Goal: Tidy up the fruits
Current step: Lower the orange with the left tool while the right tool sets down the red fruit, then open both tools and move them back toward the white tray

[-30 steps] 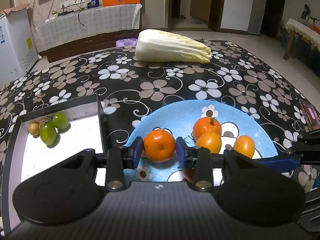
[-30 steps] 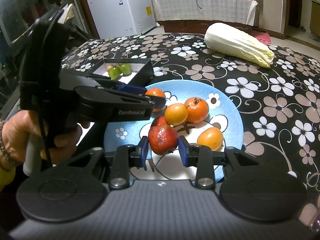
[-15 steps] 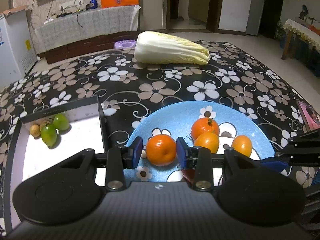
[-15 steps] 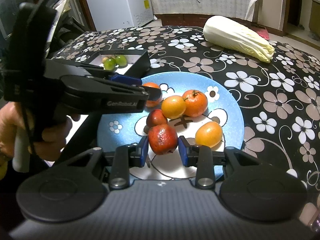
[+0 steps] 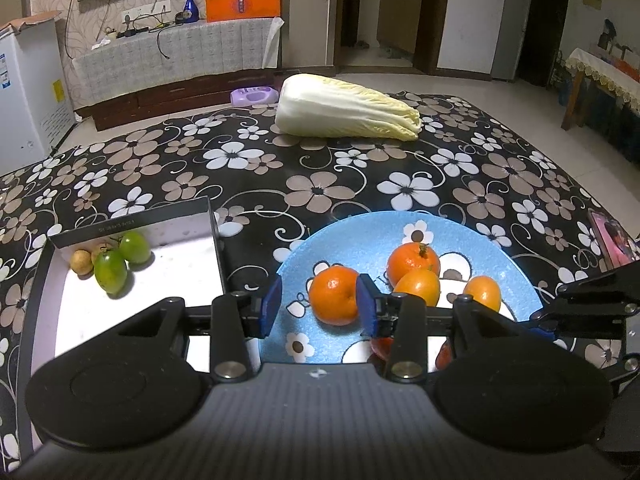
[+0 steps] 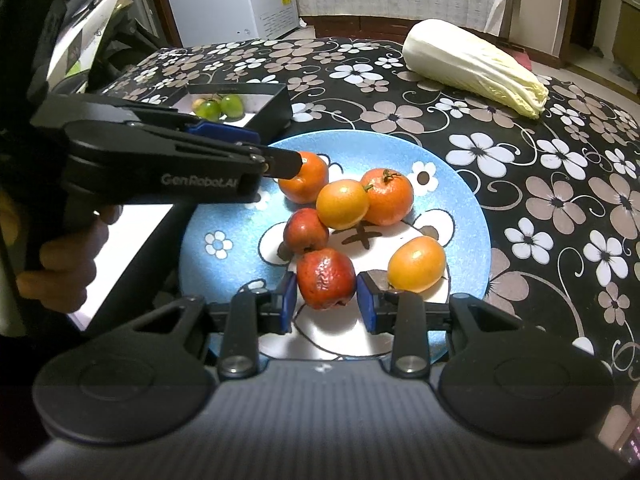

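Observation:
A blue flowered plate (image 5: 360, 240) (image 6: 460, 184) holds several orange fruits and two red ones. My left gripper (image 5: 318, 306) (image 6: 280, 162) brackets an orange mandarin (image 5: 334, 294) resting on the plate. Its jaws are opening: the left pad stands clear and the right pad sits against the peel. My right gripper (image 6: 326, 300) is shut on a wrinkled red fruit (image 6: 326, 278) over the plate's near part; its black fingers (image 5: 592, 304) show at the right of the left wrist view. A second red fruit (image 6: 306, 230) lies just behind.
A black box with a white floor (image 5: 160, 280) (image 6: 276, 108) stands left of the plate, holding two green tomatoes (image 5: 110, 272) and small yellowish fruits. A napa cabbage (image 5: 344, 112) (image 6: 472, 68) lies at the far side of the flowered tablecloth. A hand (image 6: 60, 264) grips the left gripper's handle.
The left jaws have spread apart, and the left pad has come off the mandarin. The right gripper has tipped slightly while keeping its hold on the red fruit.

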A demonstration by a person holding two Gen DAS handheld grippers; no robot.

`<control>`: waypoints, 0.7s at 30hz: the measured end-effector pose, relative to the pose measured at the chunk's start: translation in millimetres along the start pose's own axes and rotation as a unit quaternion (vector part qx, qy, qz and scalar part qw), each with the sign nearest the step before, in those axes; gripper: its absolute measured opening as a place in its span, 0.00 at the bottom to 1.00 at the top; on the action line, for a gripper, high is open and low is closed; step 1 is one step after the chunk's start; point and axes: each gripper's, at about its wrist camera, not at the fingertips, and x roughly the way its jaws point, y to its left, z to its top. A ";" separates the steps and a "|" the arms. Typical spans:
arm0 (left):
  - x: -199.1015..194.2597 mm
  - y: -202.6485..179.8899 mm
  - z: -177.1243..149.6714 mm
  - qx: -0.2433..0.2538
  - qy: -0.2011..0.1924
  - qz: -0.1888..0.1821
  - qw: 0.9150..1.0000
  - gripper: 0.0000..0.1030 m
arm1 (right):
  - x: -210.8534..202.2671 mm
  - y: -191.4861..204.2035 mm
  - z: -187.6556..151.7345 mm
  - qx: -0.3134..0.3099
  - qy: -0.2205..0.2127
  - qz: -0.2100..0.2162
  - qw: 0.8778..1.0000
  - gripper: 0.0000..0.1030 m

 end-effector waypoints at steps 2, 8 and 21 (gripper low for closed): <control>0.1 -0.3 0.1 -0.001 0.000 -0.001 1.000 0.46 | 0.5 0.7 0.0 -0.002 0.002 -0.003 1.000 0.36; 0.1 -0.5 0.2 -0.001 0.000 0.000 1.000 0.48 | -7.0 -2.9 0.0 0.000 -0.018 -0.016 1.000 0.49; -2.8 -0.9 2.1 -0.008 -0.005 -0.002 1.000 0.50 | -27.0 -15.6 8.6 0.036 -0.093 -0.040 0.994 0.49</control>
